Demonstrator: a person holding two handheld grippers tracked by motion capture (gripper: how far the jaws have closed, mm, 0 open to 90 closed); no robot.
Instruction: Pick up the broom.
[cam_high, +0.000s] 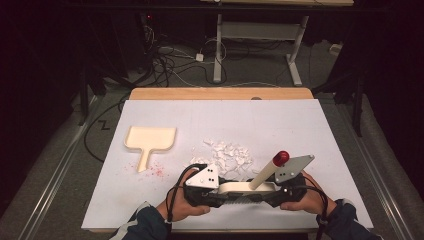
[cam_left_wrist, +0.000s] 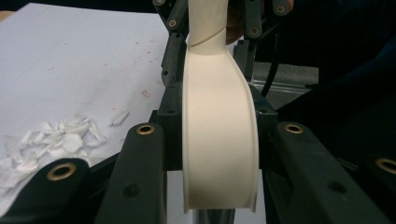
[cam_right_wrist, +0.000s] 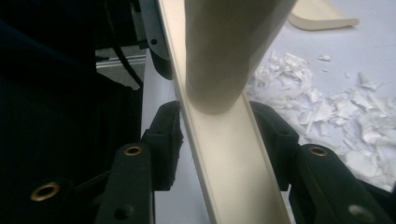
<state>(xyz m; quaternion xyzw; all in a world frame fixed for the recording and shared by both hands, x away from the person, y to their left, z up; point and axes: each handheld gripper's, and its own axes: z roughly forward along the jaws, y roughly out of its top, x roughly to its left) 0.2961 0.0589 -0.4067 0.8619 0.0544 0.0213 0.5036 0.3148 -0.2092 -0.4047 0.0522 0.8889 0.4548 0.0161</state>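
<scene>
Brush (cam_high: 248, 186), a cream hand brush with a long handle tipped by a red cap (cam_high: 281, 157), is held level at the near edge of the table (cam_high: 280, 120), between the two grippers. Left gripper (cam_high: 220, 189) is clamped on the left end of its curved back; in the left gripper view the black jaws press against both sides of the cream body (cam_left_wrist: 219, 130). Right gripper (cam_high: 267, 192) has its jaws about the right end, where the handle rises far and to the right; in the right gripper view the cream back (cam_right_wrist: 229, 158) lies between the jaws, and I cannot tell whether both pads press on it. Both hands grip from the near side, forearms coming in low, the grippers pointing toward each other. White scraps (cam_high: 227, 152) lie just beyond; a cream dustpan (cam_high: 149, 140) sits well to the left.
</scene>
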